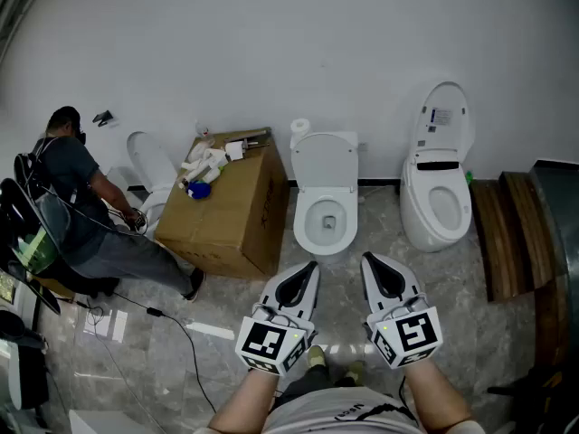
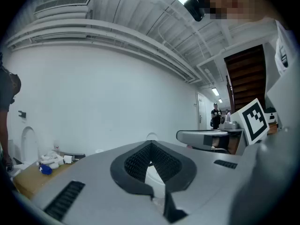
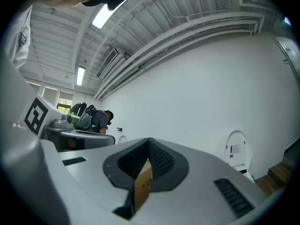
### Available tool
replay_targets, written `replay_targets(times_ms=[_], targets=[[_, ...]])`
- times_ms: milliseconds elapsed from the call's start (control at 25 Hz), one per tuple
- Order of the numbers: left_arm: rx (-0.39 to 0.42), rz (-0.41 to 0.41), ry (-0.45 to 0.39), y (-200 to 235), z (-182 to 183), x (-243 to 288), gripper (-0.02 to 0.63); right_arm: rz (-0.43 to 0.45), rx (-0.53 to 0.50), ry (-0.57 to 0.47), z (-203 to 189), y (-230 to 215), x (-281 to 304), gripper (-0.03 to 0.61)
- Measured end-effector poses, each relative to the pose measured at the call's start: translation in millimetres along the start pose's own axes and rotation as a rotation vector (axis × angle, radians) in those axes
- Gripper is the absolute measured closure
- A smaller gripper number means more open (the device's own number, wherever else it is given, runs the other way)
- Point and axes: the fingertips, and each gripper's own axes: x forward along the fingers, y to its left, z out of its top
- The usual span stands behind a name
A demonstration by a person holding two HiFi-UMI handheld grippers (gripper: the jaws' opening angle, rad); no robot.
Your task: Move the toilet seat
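Note:
The middle toilet (image 1: 326,220) stands against the far wall, its white seat and lid (image 1: 325,163) raised upright against the tank. My left gripper (image 1: 308,268) hovers over the floor just in front of the bowl, shut and empty. Beside it, my right gripper (image 1: 375,260) is level with it, also shut with nothing in it. In the left gripper view the left gripper (image 2: 151,146) has its jaws together, and a sliver of white toilet shows past them. In the right gripper view the right gripper (image 3: 149,144) is shut too, with a strip of cardboard box behind it.
A large cardboard box (image 1: 231,211) with bottles and parts on top stands left of the middle toilet. A person (image 1: 77,206) crouches at a third toilet (image 1: 149,165) at far left. Another toilet (image 1: 439,179), lid up, stands right, next to wooden planks (image 1: 507,233). A cable (image 1: 181,333) trails over the floor.

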Motion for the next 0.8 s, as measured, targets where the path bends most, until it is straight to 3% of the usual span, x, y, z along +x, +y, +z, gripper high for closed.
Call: replay_targets(times_ms=[440,800], targets=[[0.01,-0.015,0.004,-20,0,7,0.606,0.042,0.032,-0.011,5,-7,-11,0.563],[-0.006,0.028,0.015,-15,-7,14,0.606,0.048,0.044,-0.04,5,-22,-15,0.561]])
